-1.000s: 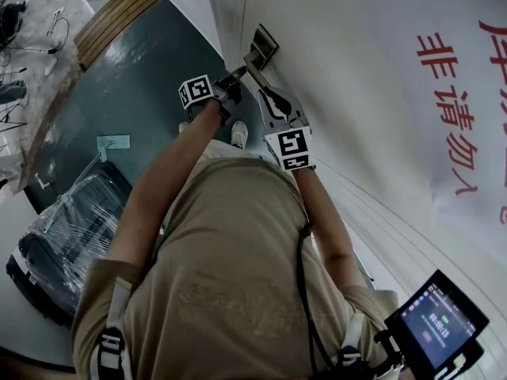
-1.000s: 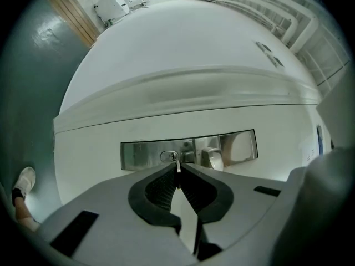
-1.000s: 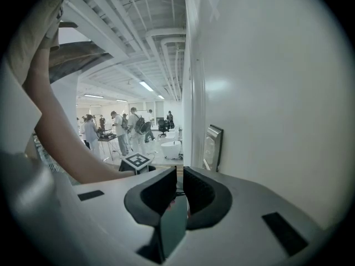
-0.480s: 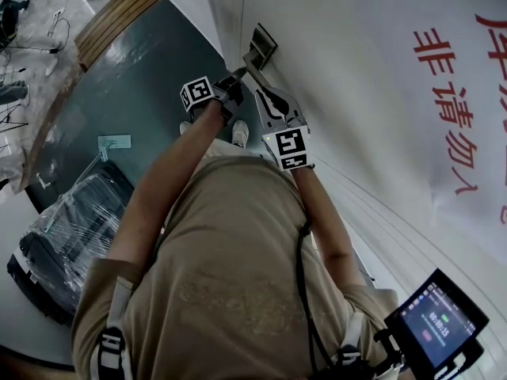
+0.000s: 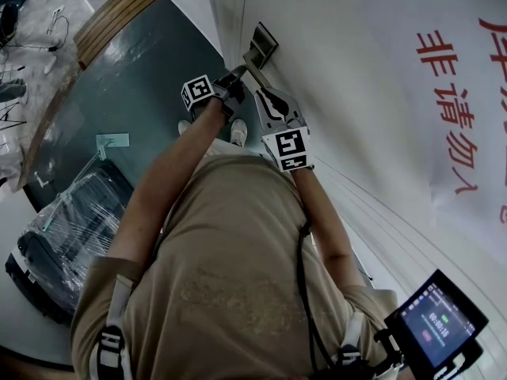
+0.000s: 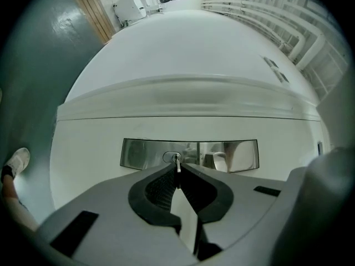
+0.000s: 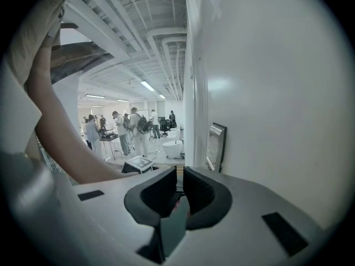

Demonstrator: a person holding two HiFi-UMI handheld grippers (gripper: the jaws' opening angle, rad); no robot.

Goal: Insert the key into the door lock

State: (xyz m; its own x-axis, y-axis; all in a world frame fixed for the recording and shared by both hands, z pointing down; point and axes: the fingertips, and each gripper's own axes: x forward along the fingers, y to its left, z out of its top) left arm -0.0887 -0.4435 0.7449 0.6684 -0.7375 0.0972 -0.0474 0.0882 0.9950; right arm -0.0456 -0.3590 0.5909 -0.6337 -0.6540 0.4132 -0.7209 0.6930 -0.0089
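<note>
The left hand-held gripper (image 6: 177,174) has its black ribbed pads pressed together on a small silver metal key (image 6: 176,164), pinching it by the end nearest the camera. The key stands just below the centre of the left gripper view, its far tip at the round keyhole cylinder (image 6: 170,158). The cylinder sits in the left part of a brushed steel lock plate (image 6: 241,155) on the white door (image 6: 183,115).

The right hand-held gripper (image 7: 179,176) hangs apart from the plate, which shows at middle right of its view. Its jaws are drawn nearly together, with a thin slit between the pads and nothing discernible in it.

In the head view both grippers meet near the plate at upper centre, and a plastic-wrapped dark suitcase (image 5: 63,236) lies on the grey-green floor (image 5: 135,85) at lower left.
</note>
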